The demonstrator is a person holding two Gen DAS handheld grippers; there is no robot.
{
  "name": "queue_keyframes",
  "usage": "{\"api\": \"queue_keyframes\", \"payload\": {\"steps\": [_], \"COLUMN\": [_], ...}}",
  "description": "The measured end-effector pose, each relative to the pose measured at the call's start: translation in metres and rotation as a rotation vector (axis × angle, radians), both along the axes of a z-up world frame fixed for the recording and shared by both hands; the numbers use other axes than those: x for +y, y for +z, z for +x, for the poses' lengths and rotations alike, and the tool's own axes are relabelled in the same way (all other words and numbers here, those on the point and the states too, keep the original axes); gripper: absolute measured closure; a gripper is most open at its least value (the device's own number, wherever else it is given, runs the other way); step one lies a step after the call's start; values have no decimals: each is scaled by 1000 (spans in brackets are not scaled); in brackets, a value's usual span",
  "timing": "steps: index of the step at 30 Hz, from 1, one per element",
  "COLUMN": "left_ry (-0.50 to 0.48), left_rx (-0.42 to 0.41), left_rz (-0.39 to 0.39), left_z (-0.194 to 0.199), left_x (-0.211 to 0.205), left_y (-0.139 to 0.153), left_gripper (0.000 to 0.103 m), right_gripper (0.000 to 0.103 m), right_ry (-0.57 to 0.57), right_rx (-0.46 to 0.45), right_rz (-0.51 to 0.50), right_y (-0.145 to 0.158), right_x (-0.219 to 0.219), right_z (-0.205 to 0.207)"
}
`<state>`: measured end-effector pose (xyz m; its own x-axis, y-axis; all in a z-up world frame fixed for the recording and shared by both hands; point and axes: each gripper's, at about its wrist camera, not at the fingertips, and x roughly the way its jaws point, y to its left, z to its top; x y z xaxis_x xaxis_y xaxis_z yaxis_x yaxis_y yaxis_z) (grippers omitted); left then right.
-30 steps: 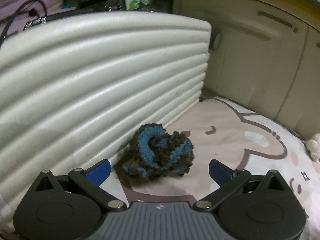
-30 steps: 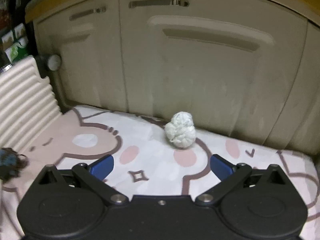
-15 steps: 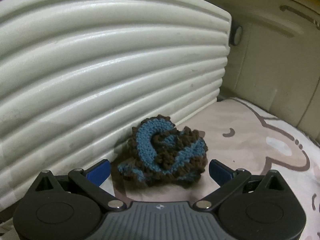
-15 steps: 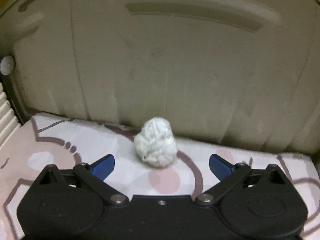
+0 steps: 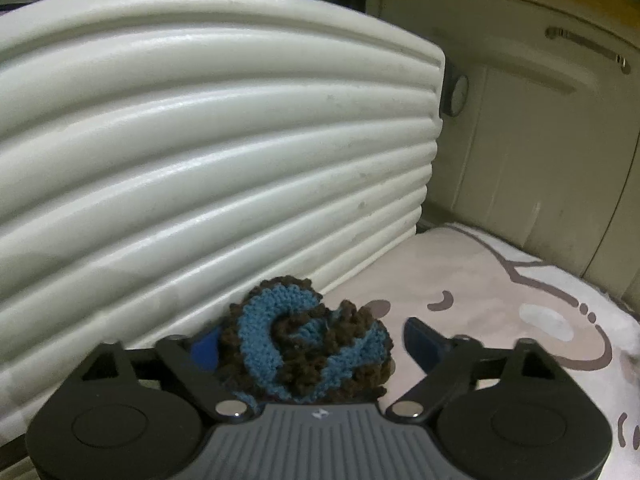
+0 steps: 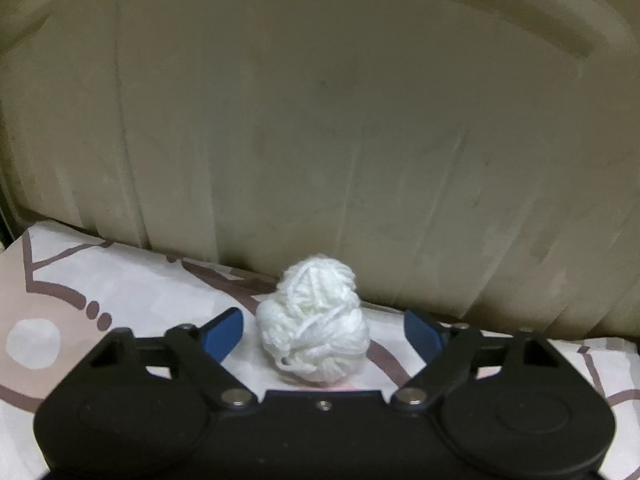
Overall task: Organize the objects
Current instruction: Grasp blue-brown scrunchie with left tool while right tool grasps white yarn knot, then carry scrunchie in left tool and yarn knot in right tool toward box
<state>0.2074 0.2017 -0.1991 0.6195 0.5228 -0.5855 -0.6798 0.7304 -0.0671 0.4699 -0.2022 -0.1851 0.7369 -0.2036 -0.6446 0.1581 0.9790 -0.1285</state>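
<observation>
blue-brown knit bundle (image 5: 308,344) and white yarn ball (image 6: 316,328) sit unpressed between left hand-held gripper (image 5: 312,342) and right hand-held gripper (image 6: 322,334), both closing.

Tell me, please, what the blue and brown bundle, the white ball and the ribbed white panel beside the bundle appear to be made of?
The blue and brown bundle looks like crocheted wool or acrylic yarn: matte, looped stitches, fuzzy edges. The white ball seems to be wound soft yarn, with loose strands showing. The ribbed white panel looks like moulded plastic, smooth and slightly glossy, with highlights along its ridges, though padded vinyl is possible.

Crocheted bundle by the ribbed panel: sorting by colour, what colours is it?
Blue with dark brown edging; left wrist view.
</observation>
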Motion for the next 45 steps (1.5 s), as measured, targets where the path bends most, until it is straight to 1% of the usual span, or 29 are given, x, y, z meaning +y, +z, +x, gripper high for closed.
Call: {"api": "queue_keyframes", "payload": {"steps": [3,5,6,8,16,20,26,27,31,34,36,41,45], "left_ry": [1,-20,-29,-49,-140,-196,-251,-264,-303,-340,-366,-409,-434], "left_rx": [14,10,11,7,-2,2,8,9,6,6,6,7,-1], "left_rz": [-14,-13,-7,-8,-22,-27,-76,-78,-79,-70,-58,-49,-31], "left_z": [0,-2,-4,-6,-18,-26,-40,-42,-49,-54,-57,-63,-66], "left_x": [2,3,2,2,-6,-13,-19,-22,-33,-42,-49,-64,-75], "left_y": [-3,-3,-3,-2,16,33,61,66,85,102,114,141,162], "left_gripper": [30,34,36,38,41,41,42,42,42,41,41,41,41], "right_gripper": [32,48,49,52,54,54,54,54,54,54,54,54,54], "right_ry": [12,34,38,49,56,67,73,74,74,77,75,70,67], "right_rx": [10,40,53,46,31,19,11,10,5,-8,-17,-30,-40], "right_rz": [8,9,-1,-13,24,40,88,96,124,122,138,155,139], "right_y": [-1,-4,-5,-4,10,24,47,52,74,93,110,130,143], "right_x": [-1,-2,-1,0,-1,5,5,14,11,9,4,3,3], "right_z": [1,2,2,-1,-24,-45,-79,-84,-102,-123,-142,-173,-198]}}
